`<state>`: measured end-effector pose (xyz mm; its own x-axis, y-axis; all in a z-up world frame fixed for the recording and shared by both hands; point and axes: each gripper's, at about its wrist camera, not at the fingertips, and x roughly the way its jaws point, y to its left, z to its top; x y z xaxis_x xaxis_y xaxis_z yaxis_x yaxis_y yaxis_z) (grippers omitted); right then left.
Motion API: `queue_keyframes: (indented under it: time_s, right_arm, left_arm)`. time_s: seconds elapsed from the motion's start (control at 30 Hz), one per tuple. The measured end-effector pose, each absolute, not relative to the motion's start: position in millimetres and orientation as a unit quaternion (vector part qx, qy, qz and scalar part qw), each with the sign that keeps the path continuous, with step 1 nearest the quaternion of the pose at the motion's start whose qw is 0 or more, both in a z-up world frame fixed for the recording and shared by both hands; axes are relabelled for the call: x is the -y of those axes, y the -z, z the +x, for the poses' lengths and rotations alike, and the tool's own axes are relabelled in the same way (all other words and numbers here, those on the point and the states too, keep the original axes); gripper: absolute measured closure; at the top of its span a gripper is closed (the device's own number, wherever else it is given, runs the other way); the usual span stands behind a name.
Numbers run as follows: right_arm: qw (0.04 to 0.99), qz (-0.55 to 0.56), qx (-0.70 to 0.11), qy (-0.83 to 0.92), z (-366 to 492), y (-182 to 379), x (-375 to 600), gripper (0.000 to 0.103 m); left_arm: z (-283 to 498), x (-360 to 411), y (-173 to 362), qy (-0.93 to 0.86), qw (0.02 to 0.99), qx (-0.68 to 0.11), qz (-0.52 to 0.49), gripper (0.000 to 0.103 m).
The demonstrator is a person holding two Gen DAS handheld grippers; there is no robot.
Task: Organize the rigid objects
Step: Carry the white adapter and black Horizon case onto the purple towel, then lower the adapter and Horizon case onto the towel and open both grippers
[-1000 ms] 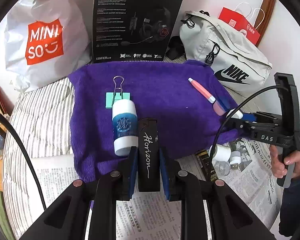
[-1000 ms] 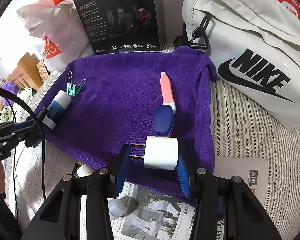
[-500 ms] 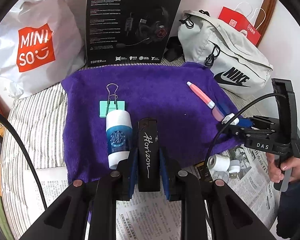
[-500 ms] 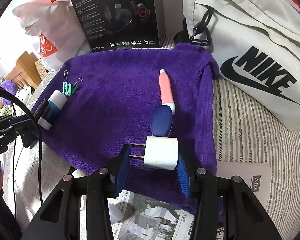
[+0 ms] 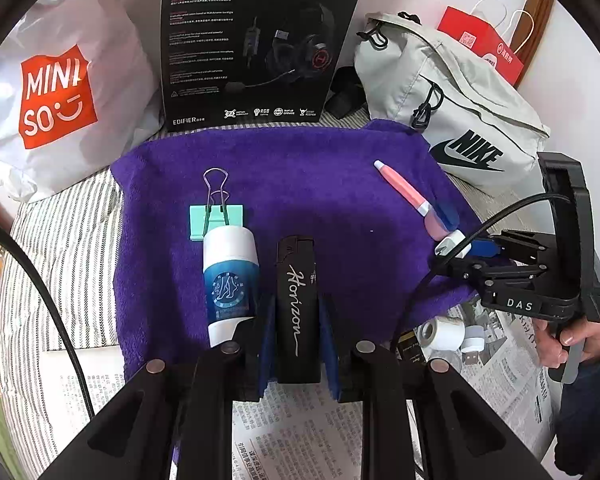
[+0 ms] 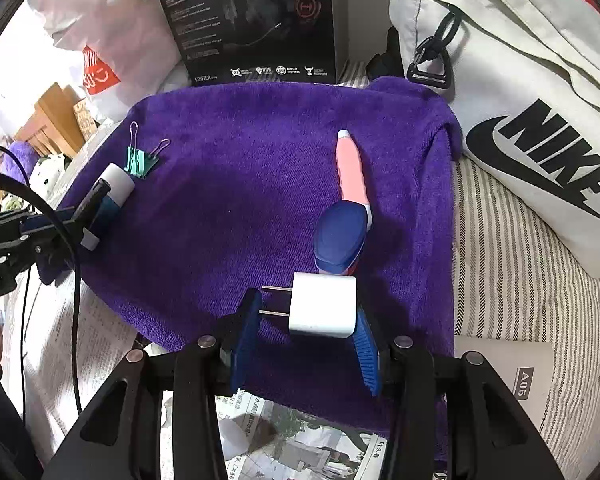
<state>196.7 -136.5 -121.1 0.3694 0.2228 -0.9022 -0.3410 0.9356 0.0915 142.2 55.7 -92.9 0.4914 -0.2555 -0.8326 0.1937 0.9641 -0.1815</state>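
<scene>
A purple towel point(image 5: 320, 168) point(image 6: 240, 184) lies spread on the bed. My left gripper point(image 5: 296, 308) is shut on a black lighter point(image 5: 296, 300) marked "Horizon", just above the towel's near edge. Beside it lie a white and blue bottle point(image 5: 230, 276) and a green binder clip point(image 5: 216, 222). A pink pen point(image 5: 404, 190) point(image 6: 352, 168) rests at the right, with a blue oval piece point(image 6: 338, 238) at its near end. My right gripper point(image 6: 306, 320) is shut on a white charger plug point(image 6: 324, 310), prongs pointing left, close behind that piece. The left gripper point(image 6: 80, 216) shows at the left edge.
A black headset box point(image 5: 260, 40), a white Miniso bag point(image 5: 60, 92) and a grey Nike bag point(image 5: 452, 100) stand behind the towel. Newspaper point(image 5: 300, 432) covers the near side, with a small white roll point(image 5: 440, 334) and a USB stick point(image 5: 470, 356). A hand point(image 5: 572, 340) holds the right gripper.
Both grippers keep their hold. The left view has drifted slightly, so the towel items sit a little lower. The right view has edged a bit nearer to the towel.
</scene>
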Motion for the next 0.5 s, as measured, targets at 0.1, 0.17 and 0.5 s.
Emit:
queue_keyframes:
  time_s: [0.1,0.17,0.5]
  right_arm:
    - [0.824,-0.054,-0.537,-0.173,197.1,120.7,137.8,0.058]
    - [0.824,-0.057,-0.536,-0.176,196.2,120.3,137.7,0.058]
    - [0.828,-0.055,-0.528,-0.177,186.9,111.5,145.1,0.053]
  left_arm:
    - [142.7,-53.8,92.4,0.135,0.862,-0.487,-0.03,0.082]
    - [143.9,-52.7,93.3,0.135,0.862,-0.489,-0.03,0.082]
    - [160.2,-54.8,105.5,0.122,0.855,-0.503,-0.039,0.082]
